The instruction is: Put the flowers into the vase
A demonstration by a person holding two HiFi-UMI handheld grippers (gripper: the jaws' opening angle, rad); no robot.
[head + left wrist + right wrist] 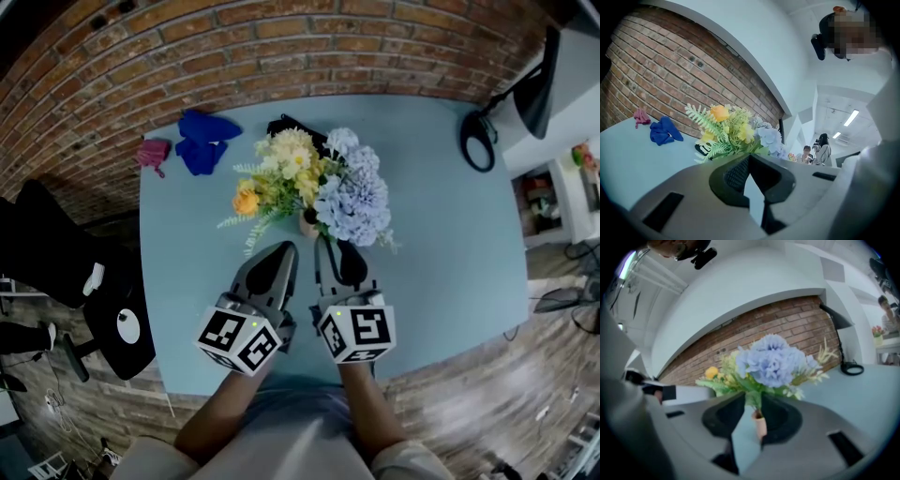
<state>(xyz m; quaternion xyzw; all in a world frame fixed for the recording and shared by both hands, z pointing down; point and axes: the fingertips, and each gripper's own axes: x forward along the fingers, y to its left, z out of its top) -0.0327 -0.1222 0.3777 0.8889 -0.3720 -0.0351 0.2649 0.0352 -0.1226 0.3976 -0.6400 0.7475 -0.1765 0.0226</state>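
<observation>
Task looks done to me: both bunches, yellow mix (277,173) and blue hydrangea (354,192), stand in the one small tan vase (307,223), mid-table toward the far edge. I see no loose stems left on the table (441,244). Left tongs (284,250) are together and empty. Right tongs (336,253) are apart, with the vase just off their tips, not pinched. Count: 1 vase, 2 bunches, 2 cloths near the far-left corner (blue (204,141), pink (153,152)).

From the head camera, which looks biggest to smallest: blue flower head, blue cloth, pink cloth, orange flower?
Largest: blue flower head (raised nearer the camera)
Next: blue cloth
Last: pink cloth and orange flower, too alike to rank
</observation>
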